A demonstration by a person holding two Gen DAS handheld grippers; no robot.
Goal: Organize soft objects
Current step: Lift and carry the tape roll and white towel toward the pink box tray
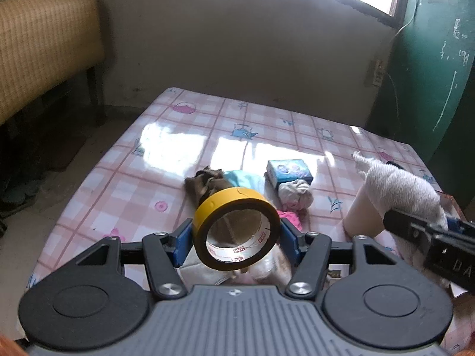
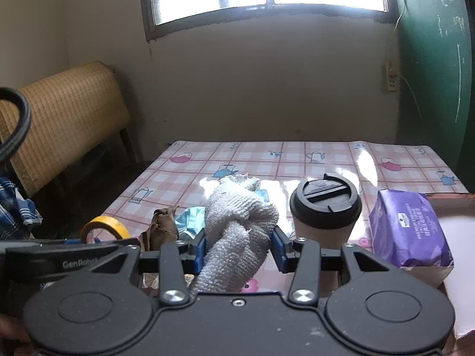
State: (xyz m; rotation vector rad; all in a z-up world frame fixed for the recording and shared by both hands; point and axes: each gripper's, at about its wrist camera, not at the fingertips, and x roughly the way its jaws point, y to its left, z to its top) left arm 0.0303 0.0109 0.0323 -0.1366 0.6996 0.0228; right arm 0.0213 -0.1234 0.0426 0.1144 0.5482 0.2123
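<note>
- A paper cup [image 2: 325,216] with a black lid is seen upright on the worktop [image 2: 184,178]; the lid is on, so what is inside cannot be told.
- A purple packet [image 2: 411,230] is seen just right of the cup, and a small blue box [image 1: 289,170] lies further back on the checked cloth.
- A grey-white towel [image 2: 237,222] is held up off the worktop between the blue pads of the right claw [image 2: 239,244]; its bunched top rises above the pads and its tail hangs down toward the camera.
- The right claw is partly closed, both pads pressed into the towel.
- A yellow tape roll [image 1: 237,225] is gripped by its outer sides in the left claw [image 1: 236,240], which is part-way open to the roll's width; the roll's hole faces the camera.
- A brown cloth [image 1: 204,182], a teal cloth [image 1: 243,178], a knotted white cloth [image 1: 295,192] and a pink cloth [image 1: 289,216] are seen lying together on the worktop beyond the left claw.
</note>
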